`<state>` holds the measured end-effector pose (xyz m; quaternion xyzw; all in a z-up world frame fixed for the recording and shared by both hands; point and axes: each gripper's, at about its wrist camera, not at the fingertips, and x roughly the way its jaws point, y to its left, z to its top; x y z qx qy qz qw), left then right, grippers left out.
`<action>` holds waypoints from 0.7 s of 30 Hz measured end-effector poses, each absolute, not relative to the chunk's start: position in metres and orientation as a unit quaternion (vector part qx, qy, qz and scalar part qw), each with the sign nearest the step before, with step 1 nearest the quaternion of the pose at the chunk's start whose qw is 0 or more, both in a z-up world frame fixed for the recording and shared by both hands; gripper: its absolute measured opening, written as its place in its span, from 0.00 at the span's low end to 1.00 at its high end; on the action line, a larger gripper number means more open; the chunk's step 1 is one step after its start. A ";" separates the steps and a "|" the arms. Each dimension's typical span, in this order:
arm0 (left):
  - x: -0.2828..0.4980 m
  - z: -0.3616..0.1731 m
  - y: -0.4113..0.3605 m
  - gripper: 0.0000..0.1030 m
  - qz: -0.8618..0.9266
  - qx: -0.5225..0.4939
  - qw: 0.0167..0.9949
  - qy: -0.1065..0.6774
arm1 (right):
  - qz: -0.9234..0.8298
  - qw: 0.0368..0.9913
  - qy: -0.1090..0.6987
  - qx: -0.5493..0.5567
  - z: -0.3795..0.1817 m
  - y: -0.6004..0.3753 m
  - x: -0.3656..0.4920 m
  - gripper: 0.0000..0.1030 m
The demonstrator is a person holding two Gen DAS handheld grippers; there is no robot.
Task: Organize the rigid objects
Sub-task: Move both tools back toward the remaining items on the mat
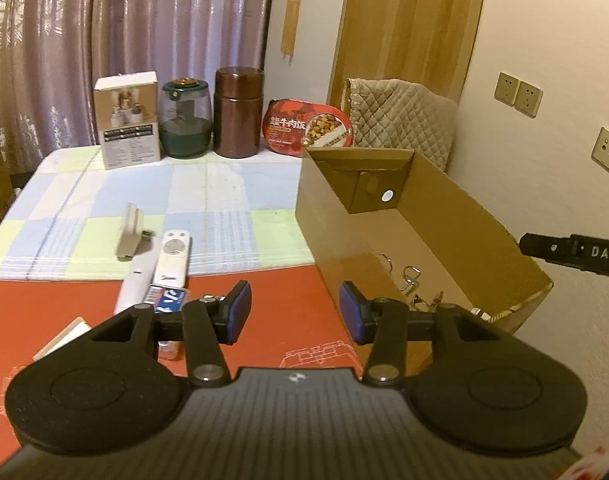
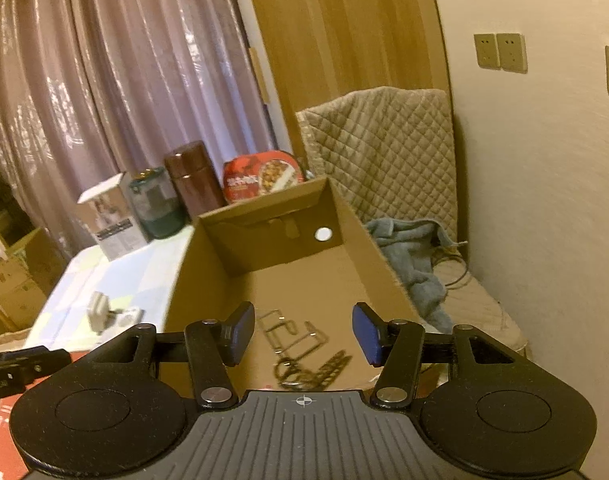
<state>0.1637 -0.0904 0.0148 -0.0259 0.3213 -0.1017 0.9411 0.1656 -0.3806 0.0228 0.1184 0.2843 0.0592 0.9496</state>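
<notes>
An open cardboard box [image 1: 436,216] stands on the right of the table; it also shows in the right wrist view [image 2: 288,264]. Metal clips and keys [image 2: 304,356] lie on its floor, also seen in the left wrist view [image 1: 414,284]. My left gripper [image 1: 295,310] is open and empty above the red mat, left of the box. A white remote [image 1: 173,258], a white stick-like item [image 1: 131,290], a blue-and-white pack [image 1: 167,299] and a beige block [image 1: 130,236] lie ahead on the left. My right gripper [image 2: 302,334] is open and empty above the box's near end.
A white carton [image 1: 127,119], a green jar [image 1: 186,118], a brown canister [image 1: 238,112] and a red food tub [image 1: 306,128] line the table's far edge. A quilted chair [image 2: 380,152] with a blue cloth [image 2: 416,260] stands right of the box. Wall and sockets are at the right.
</notes>
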 end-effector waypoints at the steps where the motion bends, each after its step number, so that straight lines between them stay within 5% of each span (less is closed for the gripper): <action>1: 0.160 0.016 -0.087 0.44 -0.100 -0.025 0.942 0.319 | 0.063 0.950 0.282 0.120 0.025 -0.377 0.162 0.50; 15: 0.101 0.013 0.002 0.56 -0.036 -0.021 0.946 0.321 | 0.140 0.944 0.278 0.105 0.043 -0.294 0.120 0.53; 21: 0.085 0.008 0.041 0.61 -0.007 -0.026 0.944 0.328 | 0.168 0.939 0.286 0.089 0.038 -0.258 0.116 0.64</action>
